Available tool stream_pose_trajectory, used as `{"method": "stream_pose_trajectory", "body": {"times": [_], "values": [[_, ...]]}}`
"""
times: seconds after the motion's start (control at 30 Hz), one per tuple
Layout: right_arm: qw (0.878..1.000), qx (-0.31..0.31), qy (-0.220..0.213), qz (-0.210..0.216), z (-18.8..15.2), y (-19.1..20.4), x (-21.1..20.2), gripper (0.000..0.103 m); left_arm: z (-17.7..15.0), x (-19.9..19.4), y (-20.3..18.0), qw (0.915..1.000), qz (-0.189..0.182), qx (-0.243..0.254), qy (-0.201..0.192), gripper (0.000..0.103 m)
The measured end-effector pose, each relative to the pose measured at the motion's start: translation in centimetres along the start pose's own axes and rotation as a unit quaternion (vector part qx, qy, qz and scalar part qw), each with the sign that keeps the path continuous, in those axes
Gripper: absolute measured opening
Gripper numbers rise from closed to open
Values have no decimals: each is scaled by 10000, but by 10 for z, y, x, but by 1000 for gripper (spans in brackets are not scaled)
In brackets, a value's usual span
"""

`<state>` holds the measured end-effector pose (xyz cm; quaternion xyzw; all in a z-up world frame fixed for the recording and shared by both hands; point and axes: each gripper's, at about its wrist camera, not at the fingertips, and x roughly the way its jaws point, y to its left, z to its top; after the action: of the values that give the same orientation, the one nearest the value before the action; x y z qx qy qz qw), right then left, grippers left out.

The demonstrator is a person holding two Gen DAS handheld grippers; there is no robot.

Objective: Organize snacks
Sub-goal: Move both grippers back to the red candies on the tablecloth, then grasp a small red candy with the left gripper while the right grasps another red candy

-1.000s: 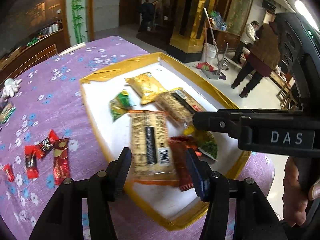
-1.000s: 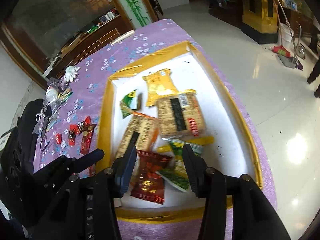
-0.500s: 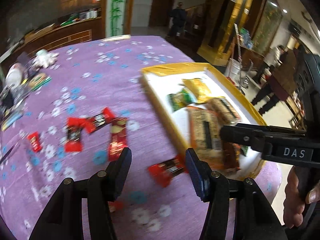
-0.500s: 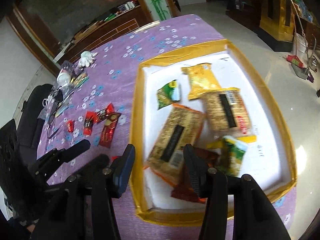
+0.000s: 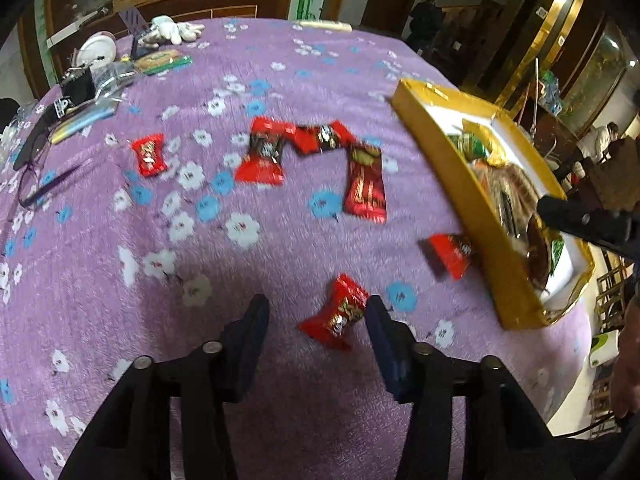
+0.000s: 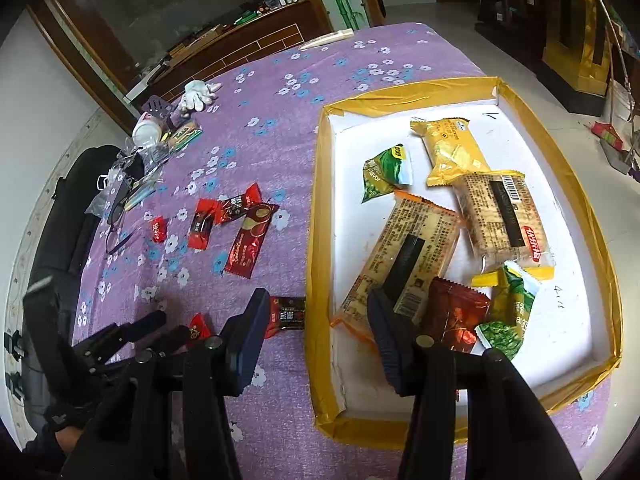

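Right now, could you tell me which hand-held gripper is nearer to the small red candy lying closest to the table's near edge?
Left. The left hand-held gripper straddles the red candy, jaws closing. The right hand-held gripper hovers over the tray's wall, beside it.

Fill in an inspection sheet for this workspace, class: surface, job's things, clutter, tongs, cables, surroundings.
Surface: purple flowered tablecloth, round table.
Job's things: gold-edged tray holding larger snack packs; small red packets loose on the cloth beside it.
Clutter: white glove, glasses and mixed odds at the far left edge.
Tongs: left tongs closing, a red candy between the tips, not yet pressed; right tongs open, straddling the tray's near wall.
Cables: nothing seen on the table.
Surroundings: wooden cabinets, tiled floor, people standing in the background.
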<state>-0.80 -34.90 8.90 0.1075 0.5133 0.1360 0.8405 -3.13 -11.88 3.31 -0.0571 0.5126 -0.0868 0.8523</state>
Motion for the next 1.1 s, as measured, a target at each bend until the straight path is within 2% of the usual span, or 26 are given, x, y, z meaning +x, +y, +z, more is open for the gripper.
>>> {"method": "stream_pose_trajectory", "body": {"times": [0.1,0.17,0.27,0.37,0.5,0.73,0.87,0.93,1.07,1.1], "values": [[10000,-19,13,8,-2,-1,-1,49,-2,4,-9,9998,15,194,-16,48],[10000,-20,15,11,-4,-3,-1,49,-3,11,-17,9993,80,368,55,37],[10000,-8,23,38,-6,-6,-3,49,-2,17,-24,9983,255,531,5,31],[9999,-47,35,93,-7,-5,-4,49,-2,16,-23,9981,323,518,-45,30],[9988,-426,76,248,-9,12,-3,49,-3,13,-14,9985,372,391,-38,30],[9879,-1262,736,518,-9,53,30,49,-6,8,6,9984,515,218,-60,30],[9836,-1371,1100,406,5,67,64,49,-9,5,13,9984,533,171,-68,30],[9847,-1302,1154,0,12,69,82,49,-11,3,14,9984,530,176,-66,30],[9811,-1365,1370,29,7,73,95,48,-13,0,20,9985,520,186,-61,30],[9779,-1360,1579,172,-2,75,93,48,-13,0,23,9985,513,175,-54,30]]}}
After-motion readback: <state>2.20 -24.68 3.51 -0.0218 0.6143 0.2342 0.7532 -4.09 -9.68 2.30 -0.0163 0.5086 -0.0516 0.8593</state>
